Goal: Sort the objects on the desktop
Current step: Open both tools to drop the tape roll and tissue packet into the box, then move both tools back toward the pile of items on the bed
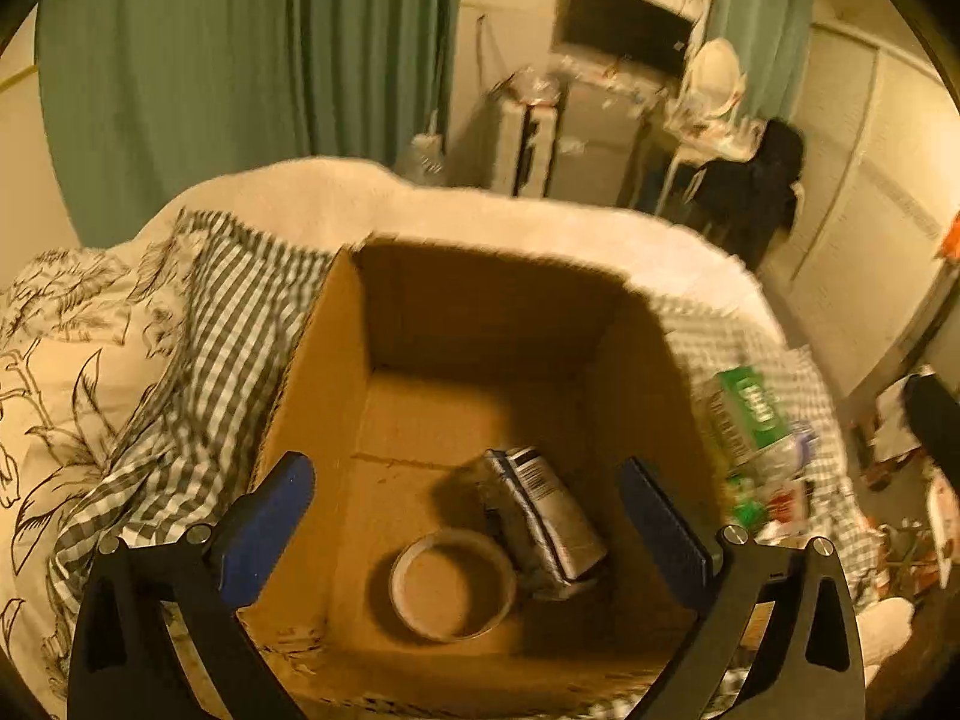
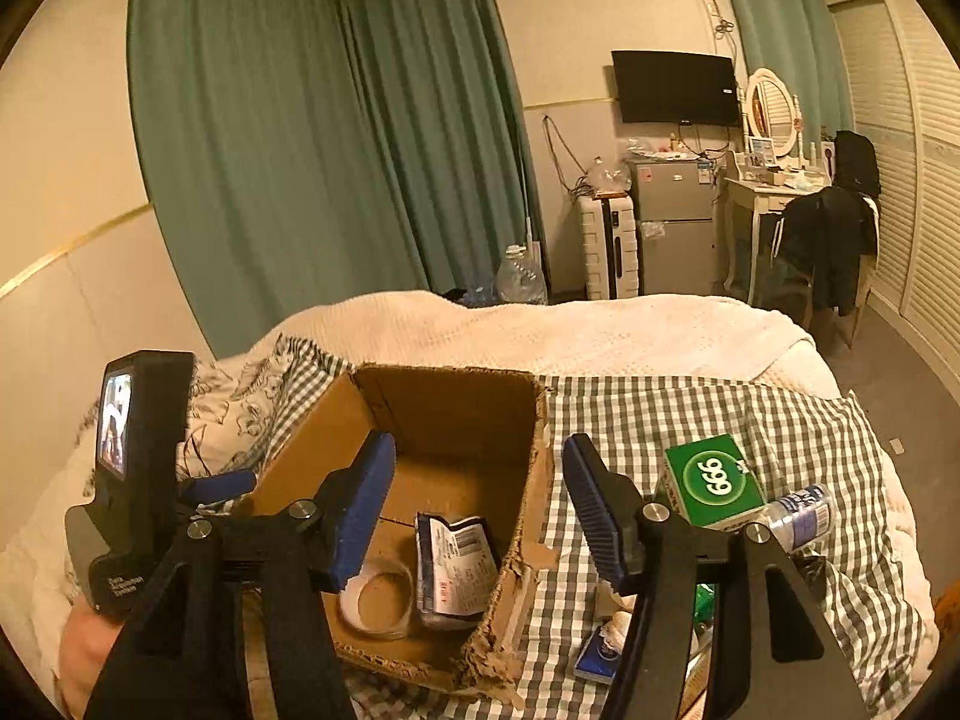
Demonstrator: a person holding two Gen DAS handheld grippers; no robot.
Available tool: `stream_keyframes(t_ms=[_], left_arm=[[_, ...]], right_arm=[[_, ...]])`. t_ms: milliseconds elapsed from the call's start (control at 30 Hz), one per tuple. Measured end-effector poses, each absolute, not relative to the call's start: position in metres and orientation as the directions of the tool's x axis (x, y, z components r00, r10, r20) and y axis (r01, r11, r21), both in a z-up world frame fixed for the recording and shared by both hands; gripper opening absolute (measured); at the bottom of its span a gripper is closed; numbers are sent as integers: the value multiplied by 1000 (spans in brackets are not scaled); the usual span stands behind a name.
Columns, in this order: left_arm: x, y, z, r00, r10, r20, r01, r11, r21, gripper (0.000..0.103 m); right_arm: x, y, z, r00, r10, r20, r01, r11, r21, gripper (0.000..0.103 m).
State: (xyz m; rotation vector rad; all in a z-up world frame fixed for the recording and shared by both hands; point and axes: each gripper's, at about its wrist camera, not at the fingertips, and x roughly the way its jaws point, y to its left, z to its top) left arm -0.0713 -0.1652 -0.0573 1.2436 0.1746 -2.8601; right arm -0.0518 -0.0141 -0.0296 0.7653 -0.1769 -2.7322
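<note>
Checked bedspread point(image 2: 690, 414) under torn cardboard box point(image 1: 318, 372), tape roll point(image 1: 453, 585), crumpled packet point(image 1: 549, 522) inside; both hand-held grippers point(image 1: 465, 531) point(image 2: 480, 510) apart, empty.

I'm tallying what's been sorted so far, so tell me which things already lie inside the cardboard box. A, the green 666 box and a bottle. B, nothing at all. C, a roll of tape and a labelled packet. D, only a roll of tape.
C: the roll of tape and the labelled packet lie on the floor of the cardboard box; the green 666 box sits outside on the checked cloth.
</note>
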Motion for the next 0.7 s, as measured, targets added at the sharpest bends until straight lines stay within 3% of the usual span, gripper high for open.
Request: stream_keyframes(t_ms=[233, 700], left_arm=[[-50, -133, -25, -766, 17, -643, 8, -999, -36, 103], [-25, -86, 1, -835, -2, -551, -4, -1000, 11, 103]], right_arm=[[-32, 13, -10, -854, -268, -445, 196, -960, 200, 59], [9, 64, 20, -912, -111, -394, 71, -991, 114, 80]])
